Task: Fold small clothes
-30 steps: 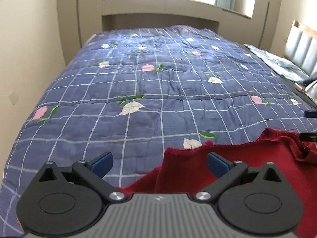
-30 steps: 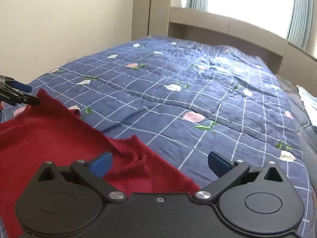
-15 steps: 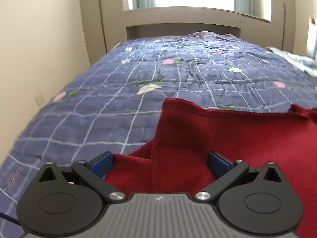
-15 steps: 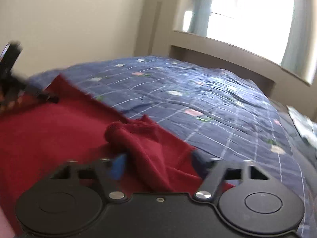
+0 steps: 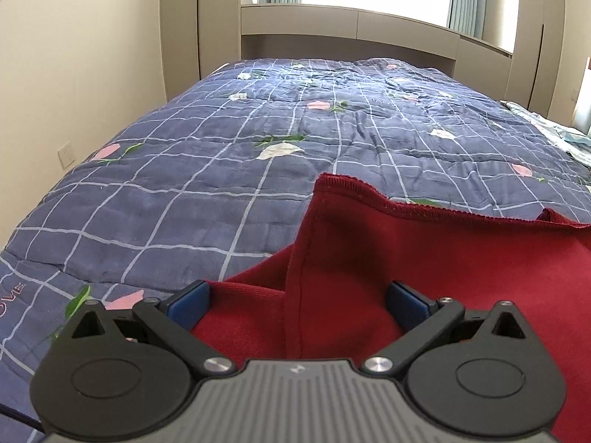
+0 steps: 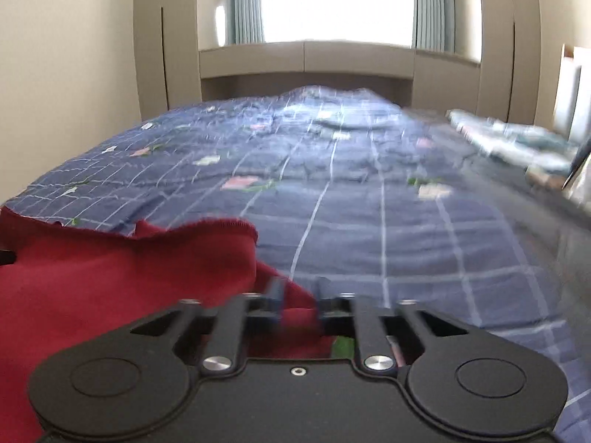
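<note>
A dark red garment (image 5: 424, 258) lies at the near end of the bed, its hemmed edge raised. My left gripper (image 5: 297, 301) is open, its blue pads on either side of a seam and fold at the garment's left part. In the right wrist view the same red garment (image 6: 110, 277) fills the lower left. My right gripper (image 6: 299, 304) is shut on the garment's right corner, with red cloth pinched between the narrow jaws. That view is blurred.
The bed carries a blue checked quilt (image 5: 295, 140) with leaf and flower prints. A beige wall (image 5: 74, 74) runs close along the left. A headboard shelf (image 5: 351, 33) and window stand at the far end. Pale blue bedding (image 6: 517, 140) lies at the far right.
My right gripper has closed from wide open onto the garment's right corner. Both grippers have dropped lower and closer to the cloth. The left stays open.
</note>
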`<state>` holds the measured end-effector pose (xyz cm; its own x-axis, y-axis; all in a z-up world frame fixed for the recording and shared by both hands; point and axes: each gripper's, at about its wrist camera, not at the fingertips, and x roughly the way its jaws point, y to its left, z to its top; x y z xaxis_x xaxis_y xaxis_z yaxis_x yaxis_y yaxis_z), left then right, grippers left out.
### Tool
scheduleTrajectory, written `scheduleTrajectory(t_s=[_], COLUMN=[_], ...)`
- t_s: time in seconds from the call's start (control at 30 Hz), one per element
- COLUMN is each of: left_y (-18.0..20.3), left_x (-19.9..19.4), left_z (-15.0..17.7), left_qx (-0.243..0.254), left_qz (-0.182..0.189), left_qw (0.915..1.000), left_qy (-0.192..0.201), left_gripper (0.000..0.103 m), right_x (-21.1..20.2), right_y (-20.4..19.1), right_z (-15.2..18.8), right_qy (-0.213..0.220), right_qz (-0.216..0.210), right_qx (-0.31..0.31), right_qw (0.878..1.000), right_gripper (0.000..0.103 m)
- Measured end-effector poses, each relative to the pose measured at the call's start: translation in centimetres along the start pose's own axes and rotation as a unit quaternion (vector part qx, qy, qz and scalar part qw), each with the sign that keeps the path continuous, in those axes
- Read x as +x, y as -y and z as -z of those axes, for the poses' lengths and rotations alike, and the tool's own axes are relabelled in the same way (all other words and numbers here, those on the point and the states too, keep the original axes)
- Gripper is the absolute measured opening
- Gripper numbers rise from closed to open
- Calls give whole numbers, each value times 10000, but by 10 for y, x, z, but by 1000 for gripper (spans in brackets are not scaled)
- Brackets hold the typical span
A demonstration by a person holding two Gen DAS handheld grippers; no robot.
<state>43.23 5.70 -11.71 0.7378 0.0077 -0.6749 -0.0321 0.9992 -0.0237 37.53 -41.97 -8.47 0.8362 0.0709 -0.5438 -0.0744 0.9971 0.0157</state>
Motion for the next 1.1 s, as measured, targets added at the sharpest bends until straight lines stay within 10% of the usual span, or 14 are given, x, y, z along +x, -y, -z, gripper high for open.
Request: scheduleTrajectory(t_s=[0.07,0.23,0.4,0.53,0.8,1.1], left_y=[0,0,-1,-2,-3,-4], left_x=[0,0,0,0,-1,-1], left_z=[0,0,0,1,1,2], left_qx=[-3,-25,-37,-58,-81,-83], left_qz=[4,16,24,41,59,60], left_qw=[10000,10000,10000,10000,9999,9999], left_qy=[1,14,20,37,50,54], left_gripper=[103,103,103,103,103,103], right_x=[-11,-24,7,49,60,-19], right_y=[-10,-52,-110,-137,-114,-164], right_z=[-8,-30,-38,-35,-44,-37], right_qy=[209,428,-7,-178,-7,-290], right_qz=[110,-310,-560,88,590,-620], right_qx=[-302,-1046,-1903,-2497,-2154,-1958], right_qw=[9993,9931,9801,9681,9747,9782], right_gripper=[78,102,102,102,102,102])
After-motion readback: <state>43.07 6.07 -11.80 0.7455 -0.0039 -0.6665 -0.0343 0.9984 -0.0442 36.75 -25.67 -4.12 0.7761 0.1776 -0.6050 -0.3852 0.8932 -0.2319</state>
